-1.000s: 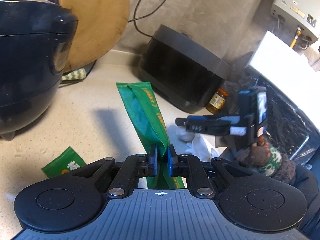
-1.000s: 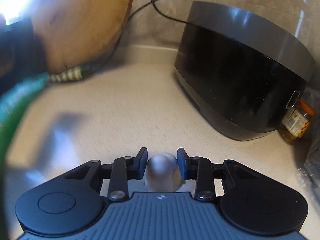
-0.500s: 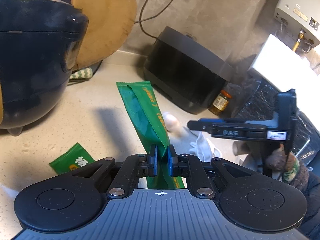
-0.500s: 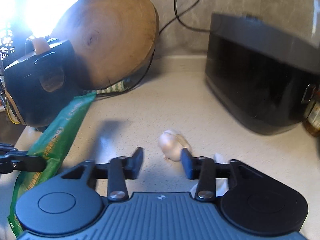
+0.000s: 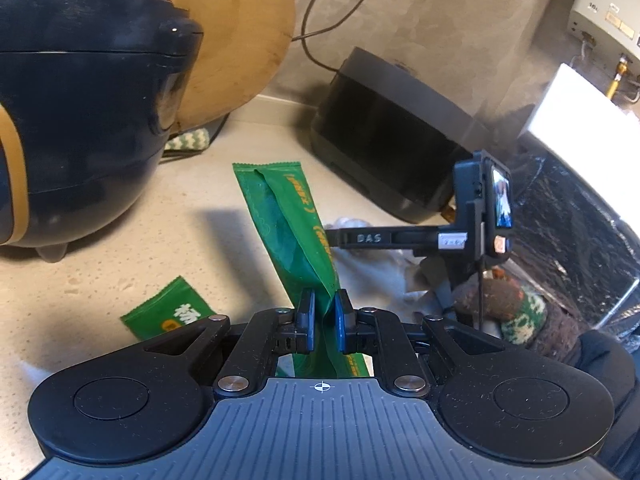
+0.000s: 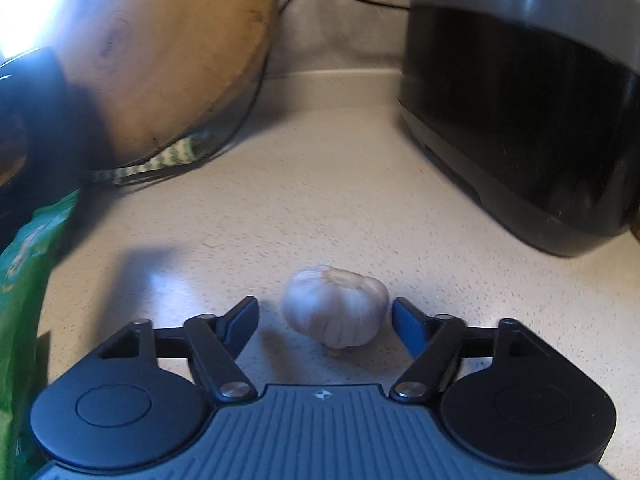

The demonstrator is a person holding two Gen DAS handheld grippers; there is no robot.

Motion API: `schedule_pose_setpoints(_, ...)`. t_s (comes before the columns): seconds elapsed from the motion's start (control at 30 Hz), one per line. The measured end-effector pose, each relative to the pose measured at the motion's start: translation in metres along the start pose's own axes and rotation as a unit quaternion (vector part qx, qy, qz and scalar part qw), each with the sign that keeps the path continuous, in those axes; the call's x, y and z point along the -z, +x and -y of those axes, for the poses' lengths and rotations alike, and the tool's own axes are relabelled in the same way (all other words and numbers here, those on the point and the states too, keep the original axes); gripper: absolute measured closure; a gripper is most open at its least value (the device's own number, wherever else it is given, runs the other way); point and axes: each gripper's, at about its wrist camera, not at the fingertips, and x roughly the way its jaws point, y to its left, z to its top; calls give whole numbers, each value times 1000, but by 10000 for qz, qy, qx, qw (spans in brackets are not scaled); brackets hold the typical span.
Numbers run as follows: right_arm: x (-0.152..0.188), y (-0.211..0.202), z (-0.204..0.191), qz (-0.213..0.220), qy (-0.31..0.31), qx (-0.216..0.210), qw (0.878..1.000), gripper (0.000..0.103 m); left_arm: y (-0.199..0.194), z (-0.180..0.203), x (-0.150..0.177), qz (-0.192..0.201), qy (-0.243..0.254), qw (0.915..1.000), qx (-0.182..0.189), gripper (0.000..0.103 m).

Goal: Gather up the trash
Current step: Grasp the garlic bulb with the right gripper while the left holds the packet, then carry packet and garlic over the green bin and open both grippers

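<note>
My left gripper (image 5: pixel 322 320) is shut on a long green wrapper (image 5: pixel 286 220) and holds it up above the counter; the wrapper also shows at the left edge of the right wrist view (image 6: pixel 20 280). A smaller green wrapper (image 5: pixel 168 316) lies flat on the counter, left of the left gripper. My right gripper (image 6: pixel 325 320) is open, its fingers on either side of a white garlic bulb (image 6: pixel 336 308) that rests on the counter. In the left wrist view the right gripper (image 5: pixel 420 236) reaches in from the right over crumpled white tissue (image 5: pixel 380 272).
A black rice cooker (image 5: pixel 80 120) stands at the left with a round wooden board (image 5: pixel 240 40) leaning behind it. A black appliance (image 5: pixel 392 128) sits against the back wall (image 6: pixel 520 100). A black trash bag (image 5: pixel 568 240) is at the right.
My right gripper has opened and let go of the garlic bulb, which now rests on the counter between its fingers. My left gripper still holds the long green wrapper.
</note>
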Motion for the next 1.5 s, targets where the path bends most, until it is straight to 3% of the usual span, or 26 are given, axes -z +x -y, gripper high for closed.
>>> schedule_pose_setpoints(0.2, 8, -21, 13, 6, 151, -66, 9999, 49, -1, 9, 4, 10, 109, 9999, -65, 90)
schedule_pose_setpoints(0.4, 34, -113, 25, 632, 269, -585, 9959, 49, -7, 38, 11, 111, 292, 9994, 124, 90)
schedule_pose_setpoints(0.57, 94, -206, 49, 1219, 363, -569, 9902, 49, -3, 89, 29, 210, 555, 9959, 689, 90)
schedule_pose_setpoints(0.77, 204, -270, 98, 1451, 671, 300, 9867, 49, 27, 162, 94, 79, 1262, 9772, 1703, 90)
schedule_pose_setpoints(0.9, 279, -272, 129, 1109, 834, 1285, 9820, 49, 85, 187, 162, -501, 1517, 9683, 1922, 90)
schedule_pose_setpoints(0.97, 313, -265, 146, 797, 996, 1474, 9808, 49, 123, 188, 199, -924, 1506, 9661, 1881, 90)
schedule_pose_setpoints(1.1, 374, -233, 177, 150, 1618, 1447, 9760, 49, 197, 175, 269, -1645, 1393, 9653, 1477, 90)
schedule_pose_setpoints(1.23, 416, -196, 197, -307, 2172, 1190, 9684, 49, 255, 157, 317, -1607, 1371, 9711, 1113, 88)
schedule_pose_setpoints(1.3, 430, -174, 202, -523, 2309, 1060, 9658, 49, 286, 146, 333, -1680, 1288, 9697, 1221, 86)
schedule_pose_setpoints(1.4, 441, -141, 206, -858, 2423, 825, 9629, 49, 330, 130, 354, -2328, 1241, 9593, 1012, 84)
schedule_pose_setpoints(1.5, 445, -112, 200, -1124, 2438, 692, 9608, 49, 331, 114, 356, -2204, 983, 9668, 837, 84)
